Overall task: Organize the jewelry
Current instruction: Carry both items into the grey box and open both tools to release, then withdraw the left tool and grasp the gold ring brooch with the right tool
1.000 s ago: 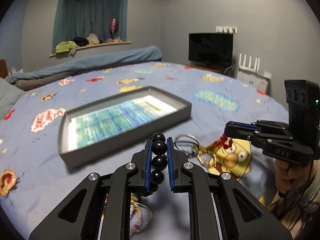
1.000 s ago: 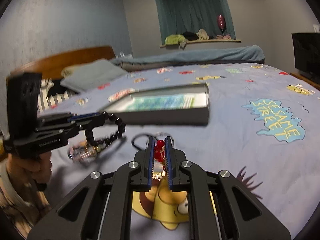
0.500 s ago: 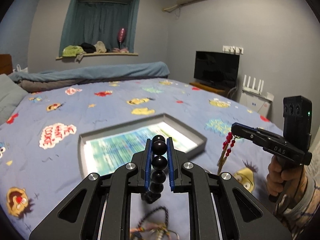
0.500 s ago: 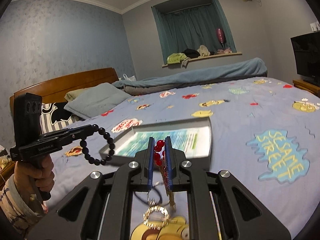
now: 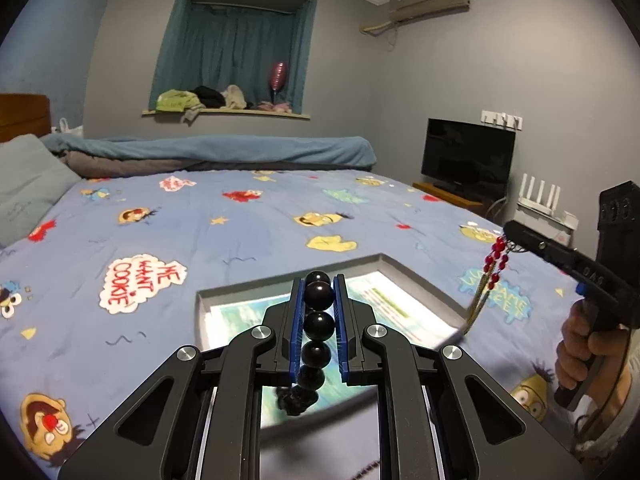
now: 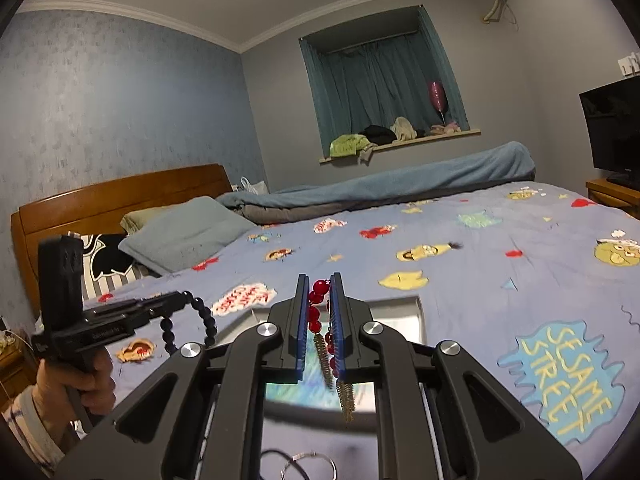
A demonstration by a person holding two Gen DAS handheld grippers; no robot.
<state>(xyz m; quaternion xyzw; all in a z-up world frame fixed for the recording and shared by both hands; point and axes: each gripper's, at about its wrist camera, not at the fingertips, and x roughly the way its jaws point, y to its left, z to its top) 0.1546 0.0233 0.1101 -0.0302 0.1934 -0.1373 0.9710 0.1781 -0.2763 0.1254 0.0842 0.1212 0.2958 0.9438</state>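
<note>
My left gripper is shut on a black bead bracelet, which hangs below its fingers over the near part of a grey tray. The bracelet also shows in the right wrist view, dangling from the left gripper. My right gripper is shut on a red bead piece with gold tassels. In the left wrist view the right gripper holds that piece above the tray's right edge. The tray lies on the bed under both grippers.
A silver ring and a dark loop lie on the blue cartoon bedsheet near me. Pillows and a wooden headboard are at the left. A rolled blanket lies at the far edge and a TV stands at the right.
Both grippers have risen from the sheet with their jewelry and moved forward over the tray. The bracelet and the red bead piece now hang free in the air.
</note>
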